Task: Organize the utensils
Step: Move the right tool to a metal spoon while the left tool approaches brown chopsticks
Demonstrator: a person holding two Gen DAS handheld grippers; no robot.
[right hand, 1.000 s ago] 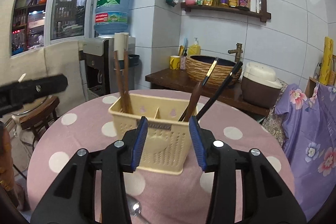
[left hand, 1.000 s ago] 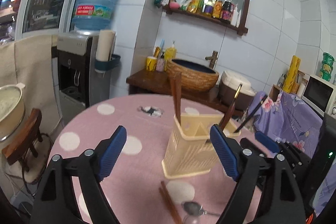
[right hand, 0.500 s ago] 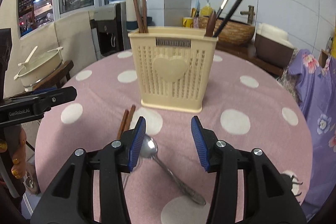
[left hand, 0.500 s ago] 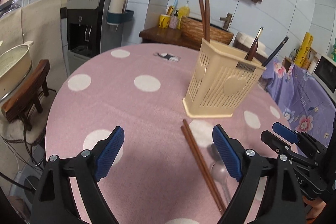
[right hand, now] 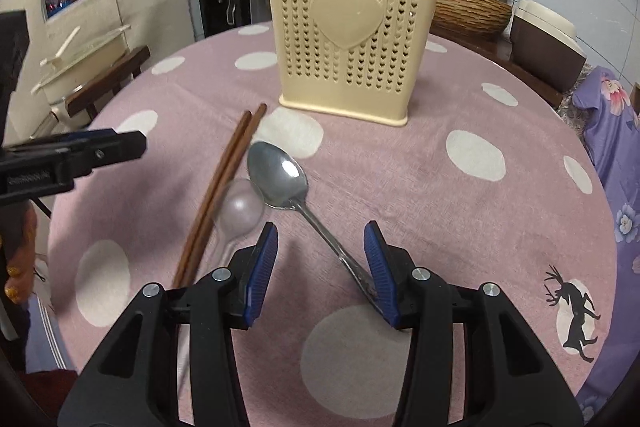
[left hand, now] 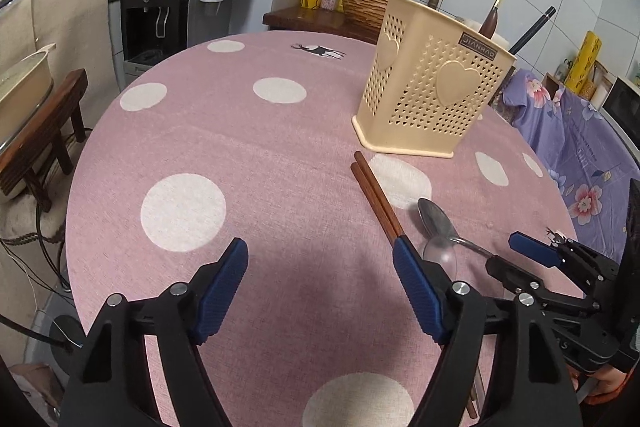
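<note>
Pink polka-dot tablecloth (right hand: 460, 211) fills both my views. At upper centre of the right view stands the cream utensil holder (right hand: 352, 39); below it lie brown chopsticks (right hand: 224, 183), a metal spoon (right hand: 280, 175) and a clear spoon (right hand: 240, 211). My right gripper (right hand: 320, 269) is spread, its handle-side pad (right hand: 380, 275) touching the metal spoon's handle. My left gripper (left hand: 320, 287) hangs wide, pinching nothing.

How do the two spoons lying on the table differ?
The metal spoon is shiny, opaque steel; the clear spoon is see-through plastic. The metal spoon's handle runs between the right gripper's open fingers; the clear spoon's handle passes left of them, beside the chopsticks. Both lie flat, bowls toward the holder.
</note>
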